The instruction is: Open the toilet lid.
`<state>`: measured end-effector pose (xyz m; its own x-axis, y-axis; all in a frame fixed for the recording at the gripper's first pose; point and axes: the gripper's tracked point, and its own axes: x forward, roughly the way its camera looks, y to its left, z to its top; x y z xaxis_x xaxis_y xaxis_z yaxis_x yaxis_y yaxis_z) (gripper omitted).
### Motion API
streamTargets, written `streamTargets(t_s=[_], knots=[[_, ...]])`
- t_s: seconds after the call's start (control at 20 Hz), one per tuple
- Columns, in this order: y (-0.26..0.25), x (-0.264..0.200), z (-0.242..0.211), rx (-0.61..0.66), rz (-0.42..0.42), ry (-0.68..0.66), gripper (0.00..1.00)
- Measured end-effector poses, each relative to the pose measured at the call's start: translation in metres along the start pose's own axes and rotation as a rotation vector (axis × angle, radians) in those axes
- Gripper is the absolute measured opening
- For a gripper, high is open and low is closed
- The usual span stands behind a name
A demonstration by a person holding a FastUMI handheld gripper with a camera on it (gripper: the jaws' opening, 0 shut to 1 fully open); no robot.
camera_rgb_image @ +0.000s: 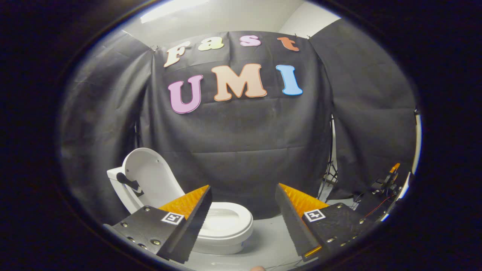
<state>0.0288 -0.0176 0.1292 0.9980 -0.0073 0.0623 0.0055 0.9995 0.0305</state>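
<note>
Left finger [188, 222] of the tongs [243, 222] covers the near left part of the toilet seat [229, 222] and the lower edge of the raised toilet lid [150, 180]. Bowl base below the seat partly cut off by the same finger.

Dark fitting [130, 183] on the lid's inner face: too small to tell what it is.

Tank [115, 177] mostly hidden behind the lid (a pale corner shows beside it).

Stand legs [329, 175] at the curtain's edge, beyond the right finger: thin, upper part hidden by cloth.

Small device with wires [384, 186] far right: blurred, cannot identify.

Pale object at the bottom between the fingers [258, 268]: cut off, unidentifiable.
</note>
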Motion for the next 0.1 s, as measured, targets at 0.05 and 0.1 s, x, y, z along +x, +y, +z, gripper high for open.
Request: streamTargets(t_s=[0.05, 0.1], knots=[[-0.0003, 0.0008, -0.0008, 0.0, 0.001, 0.001, 1.0], [0.0008, 0.0013, -0.0024, -0.003, 0.002, 0.007, 1.0]])
